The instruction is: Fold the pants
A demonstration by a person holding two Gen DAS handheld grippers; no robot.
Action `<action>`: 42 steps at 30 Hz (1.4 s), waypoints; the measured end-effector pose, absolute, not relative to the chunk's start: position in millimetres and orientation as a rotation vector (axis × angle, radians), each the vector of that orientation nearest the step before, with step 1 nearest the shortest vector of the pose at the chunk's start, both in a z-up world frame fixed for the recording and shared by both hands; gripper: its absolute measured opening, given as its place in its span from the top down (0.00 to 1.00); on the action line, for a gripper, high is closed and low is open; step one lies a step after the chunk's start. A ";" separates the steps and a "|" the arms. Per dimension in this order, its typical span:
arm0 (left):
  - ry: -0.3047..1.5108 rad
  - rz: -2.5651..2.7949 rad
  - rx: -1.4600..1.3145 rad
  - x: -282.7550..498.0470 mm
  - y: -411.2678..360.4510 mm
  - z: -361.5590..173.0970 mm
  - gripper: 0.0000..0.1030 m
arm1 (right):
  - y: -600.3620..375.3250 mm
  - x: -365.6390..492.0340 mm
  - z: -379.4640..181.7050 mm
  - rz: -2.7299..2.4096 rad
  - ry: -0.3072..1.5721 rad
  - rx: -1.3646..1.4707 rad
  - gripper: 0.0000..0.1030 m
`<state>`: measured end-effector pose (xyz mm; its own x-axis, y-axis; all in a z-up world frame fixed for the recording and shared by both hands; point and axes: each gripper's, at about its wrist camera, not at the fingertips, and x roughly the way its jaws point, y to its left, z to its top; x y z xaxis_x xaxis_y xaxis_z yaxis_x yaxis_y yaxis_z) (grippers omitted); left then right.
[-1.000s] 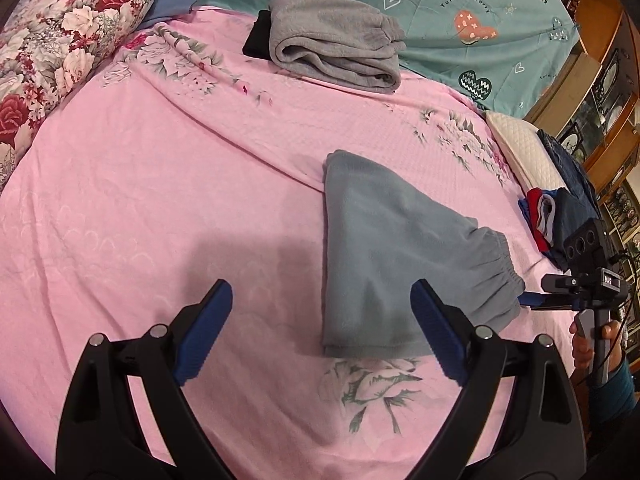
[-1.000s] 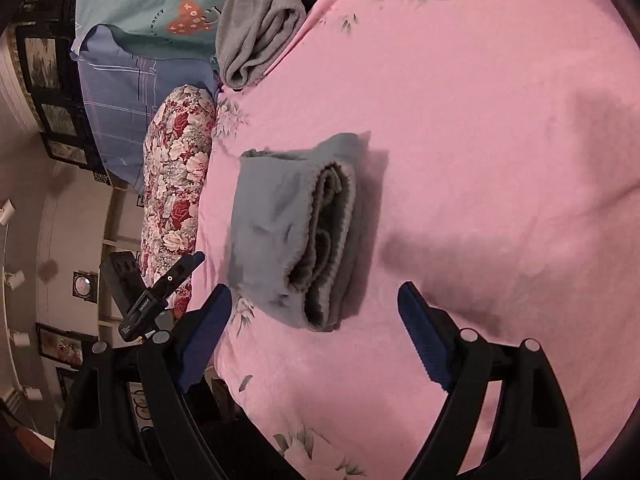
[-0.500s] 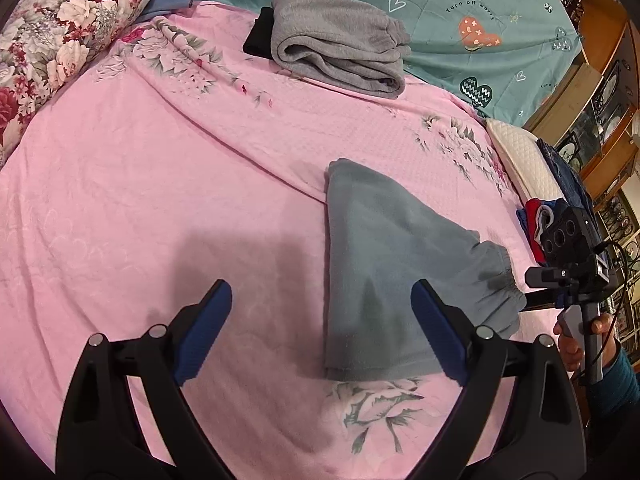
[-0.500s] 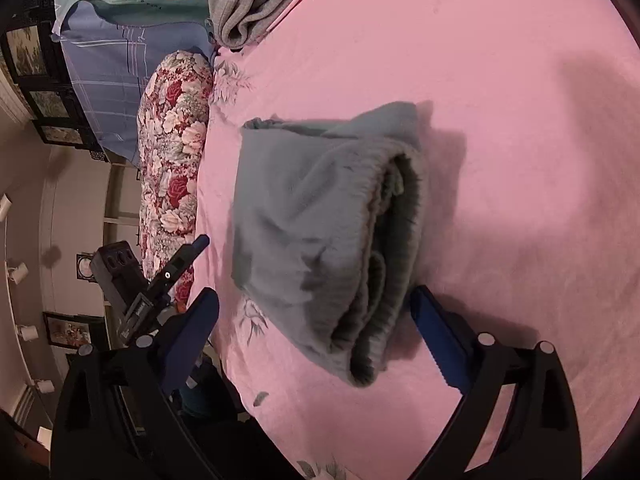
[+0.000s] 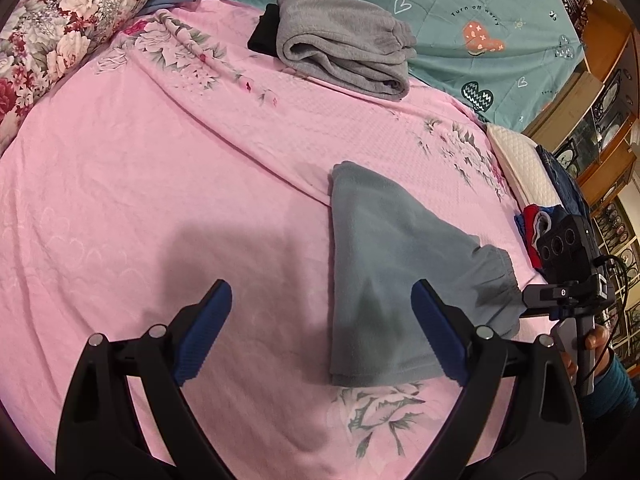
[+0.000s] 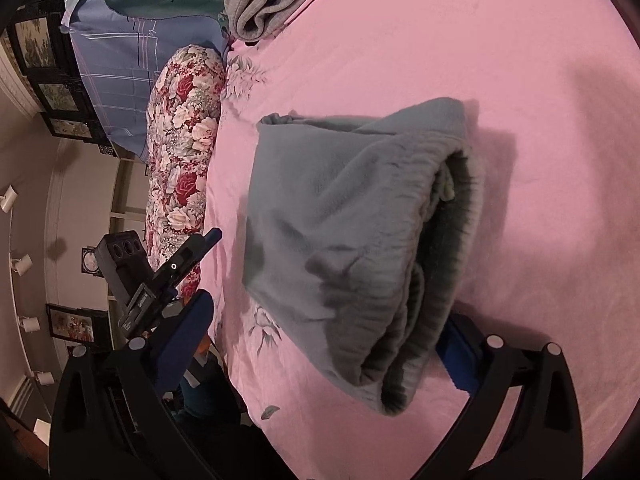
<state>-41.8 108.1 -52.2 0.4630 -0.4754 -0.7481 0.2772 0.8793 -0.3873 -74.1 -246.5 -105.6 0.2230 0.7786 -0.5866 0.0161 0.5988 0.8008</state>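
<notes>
The grey-blue pants (image 5: 392, 272) lie folded into a thick rectangle on the pink bedspread (image 5: 160, 200). My left gripper (image 5: 320, 300) hovers open over the bedspread, its right finger at the pants' near edge and nothing held. In the right wrist view the pants (image 6: 340, 220) fill the middle, with the gathered waistband (image 6: 432, 300) turned toward me. My right gripper (image 6: 326, 316) is opening wide and straddles the waistband end; the cloth lies between its fingers without being pinched. Its right finger (image 6: 460, 360) is partly hidden behind the waistband.
A folded grey garment (image 5: 344, 40) on a black item (image 5: 262, 34) sits at the far side, by a teal quilt (image 5: 460, 12). A floral pillow (image 5: 60, 28) lies far left. A cream pillow (image 5: 520, 164) and red and blue clothes (image 5: 532, 224) lie at the right edge.
My right gripper has moved in on the pants' waistband end with its jaws spreading wider; the cloth now lies between its fingers. My left gripper has barely moved.
</notes>
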 end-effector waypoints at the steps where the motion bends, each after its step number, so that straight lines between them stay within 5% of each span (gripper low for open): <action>1: 0.990 -0.473 -0.228 -41.9 109.0 -52.4 0.10 | -246.7 -74.5 -105.3 0.612 1.249 0.790 0.01; 5: 1.030 -0.504 -0.292 -35.5 111.2 -57.6 0.10 | -254.5 -81.9 -106.8 0.606 1.229 0.773 0.16; 7: 1.068 -0.530 -0.331 -32.3 108.0 -62.9 0.10 | -259.5 -84.2 -112.4 0.589 1.227 0.785 0.49; 10: 1.125 -0.567 -0.358 -29.5 99.4 -71.3 0.10 | -266.7 -86.4 -123.9 0.580 1.222 0.811 0.72; 26: 1.295 -0.826 -0.584 10.5 68.4 -106.9 0.05 | -269.2 -87.4 -126.0 0.629 1.201 0.793 0.76; 42: 1.189 -0.835 -0.430 3.6 32.5 -100.3 0.03 | -266.1 -87.4 -126.6 0.644 1.175 0.806 0.76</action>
